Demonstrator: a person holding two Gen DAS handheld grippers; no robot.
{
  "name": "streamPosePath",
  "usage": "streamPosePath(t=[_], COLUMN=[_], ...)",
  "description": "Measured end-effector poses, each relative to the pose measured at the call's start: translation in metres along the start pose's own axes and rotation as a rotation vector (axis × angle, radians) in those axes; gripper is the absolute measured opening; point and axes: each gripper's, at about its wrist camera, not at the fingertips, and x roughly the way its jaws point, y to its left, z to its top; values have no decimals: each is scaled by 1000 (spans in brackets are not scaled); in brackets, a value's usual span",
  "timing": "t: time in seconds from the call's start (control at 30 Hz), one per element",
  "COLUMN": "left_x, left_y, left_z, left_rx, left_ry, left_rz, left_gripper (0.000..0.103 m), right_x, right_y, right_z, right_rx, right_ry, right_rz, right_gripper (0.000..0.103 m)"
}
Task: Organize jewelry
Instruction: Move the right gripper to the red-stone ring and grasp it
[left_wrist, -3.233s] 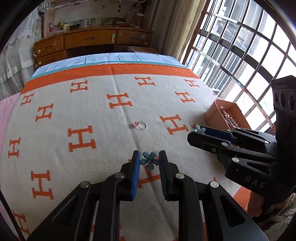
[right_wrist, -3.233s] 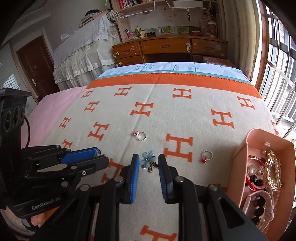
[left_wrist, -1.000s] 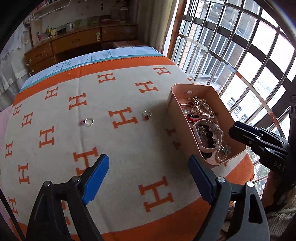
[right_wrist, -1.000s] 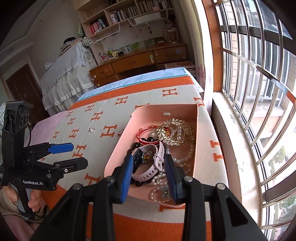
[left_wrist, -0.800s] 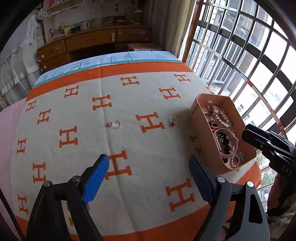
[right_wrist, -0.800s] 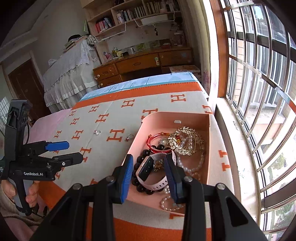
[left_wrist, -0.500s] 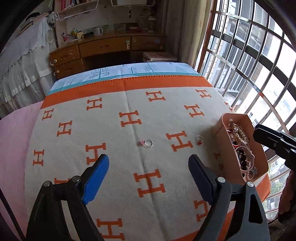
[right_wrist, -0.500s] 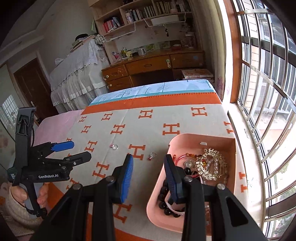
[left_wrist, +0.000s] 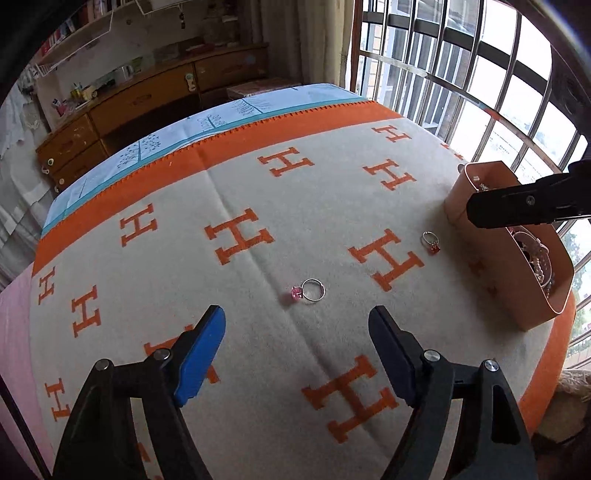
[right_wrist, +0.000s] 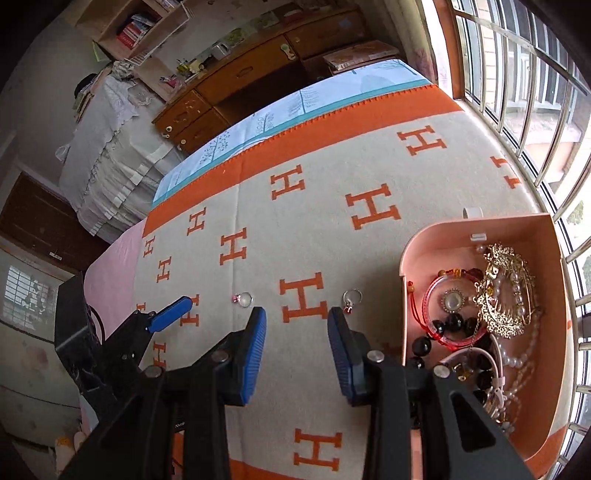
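Both hand-held grippers hang over the bed with nothing between their blue pads. The left hand-held gripper has its jaws spread wide; the right hand-held gripper is parted less far.

Just ahead of the left one, on the cream and orange H-patterned blanket, lies the pink-stone ring. It lies flat, its long axis running crosswise to the fingers, stone toward the left finger, band toward the right.

Farther ahead and to the right lies the red-stone ring, flat too, stone pointing back toward the gripper. From the right wrist it sits just beyond the right fingertip.

Right of that ring stands the pink jewelry box, heaped with bracelets, beads and a gold brooch. Nothing lies between either gripper and the rings. Beyond the bed's far edge stands a wooden dresser.
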Motion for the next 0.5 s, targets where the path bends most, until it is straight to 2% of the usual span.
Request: streamPosePath(t=[0.1,0.2,0.5], left_x=[11,18,20], left_y=[4,6,14], left_z=[2,3,2], left_rx=[34,75,125], left_ry=[20,37,36], left_rz=[-40,-50,-74], left_gripper=[74,64,58], right_x=[13,27,51], right_y=[-1,-3,-6], right_z=[2,3,3], right_rx=[51,101,181], right_ry=[36,71,98], right_rz=[-67,-124,-242], right_gripper=[35,35,34])
